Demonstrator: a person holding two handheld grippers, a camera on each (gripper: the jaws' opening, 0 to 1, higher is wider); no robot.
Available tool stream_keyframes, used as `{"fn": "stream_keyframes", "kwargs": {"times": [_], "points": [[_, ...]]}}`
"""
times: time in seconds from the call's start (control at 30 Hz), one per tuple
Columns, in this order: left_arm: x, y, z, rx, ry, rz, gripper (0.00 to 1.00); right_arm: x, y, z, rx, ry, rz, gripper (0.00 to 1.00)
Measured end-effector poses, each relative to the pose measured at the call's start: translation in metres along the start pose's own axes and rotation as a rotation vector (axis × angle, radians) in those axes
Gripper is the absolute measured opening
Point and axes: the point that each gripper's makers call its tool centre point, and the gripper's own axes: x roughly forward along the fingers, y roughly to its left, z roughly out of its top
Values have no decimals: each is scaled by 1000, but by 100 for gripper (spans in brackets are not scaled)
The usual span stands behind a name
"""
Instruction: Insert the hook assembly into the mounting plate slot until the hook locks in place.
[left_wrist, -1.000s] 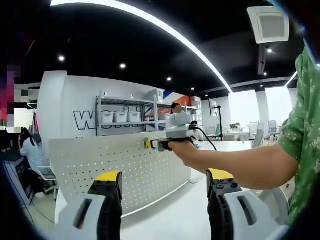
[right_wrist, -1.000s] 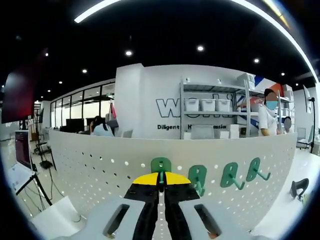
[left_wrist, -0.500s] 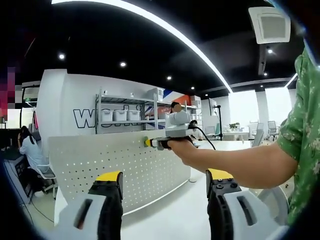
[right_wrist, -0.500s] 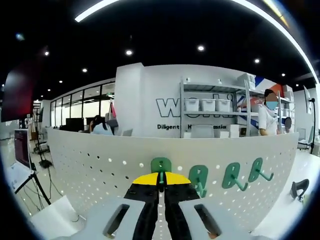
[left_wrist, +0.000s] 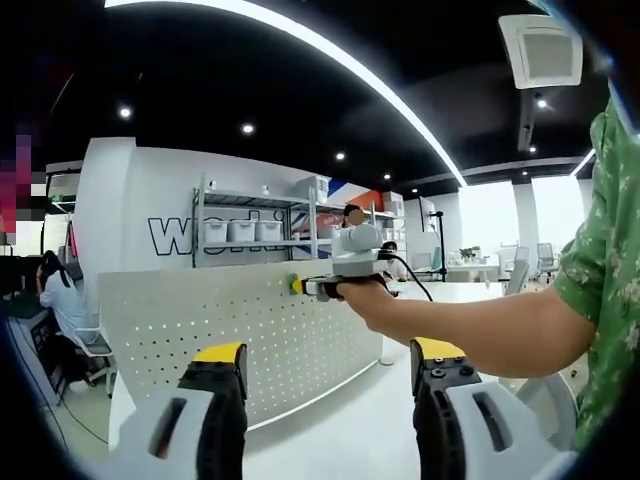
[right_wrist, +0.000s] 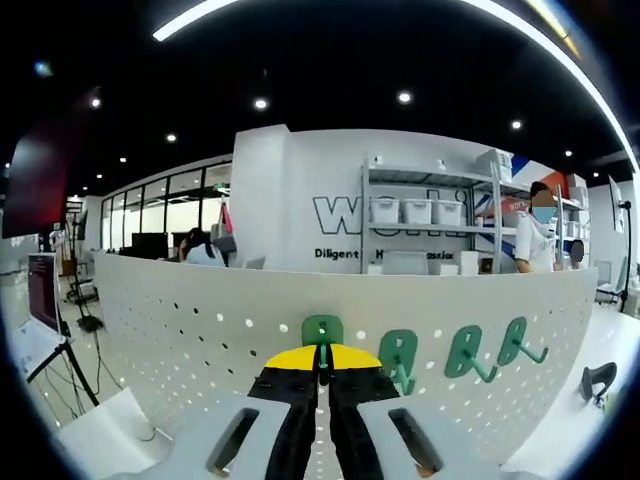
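Right now the white perforated mounting plate (right_wrist: 180, 330) stands straight ahead of our right tool (right_wrist: 322, 357), whose jaws are clamped on a green hook assembly (right_wrist: 322, 330) pressed at the plate's face; three more green hooks (right_wrist: 470, 350) hang just to its right. Our left tool (left_wrist: 325, 365) waits with jaws spread and empty, well back from the plate. We judge the main risk is misalignment: if the hook tilts in the grip, its tabs may miss the slots and never lock, or it could slip and drop.
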Motion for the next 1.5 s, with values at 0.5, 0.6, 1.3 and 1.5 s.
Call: {"fn": "stream_keyframes", "kwargs": {"times": [0.5, 0.6, 1.3, 1.5], "points": [[-1, 1, -1, -9, 2, -6, 67, 0, 1, -1, -11, 3, -2, 1], [-1, 1, -1, -7, 1, -8, 67, 0, 1, -1, -9, 3, -3, 1], [-1, 3, -1, -6, 2, -10, 67, 3, 1, -4, -13, 12, -2, 1], [-1, 3, -1, -6, 2, -10, 66, 3, 2, -5, -14, 13, -2, 1]]}}
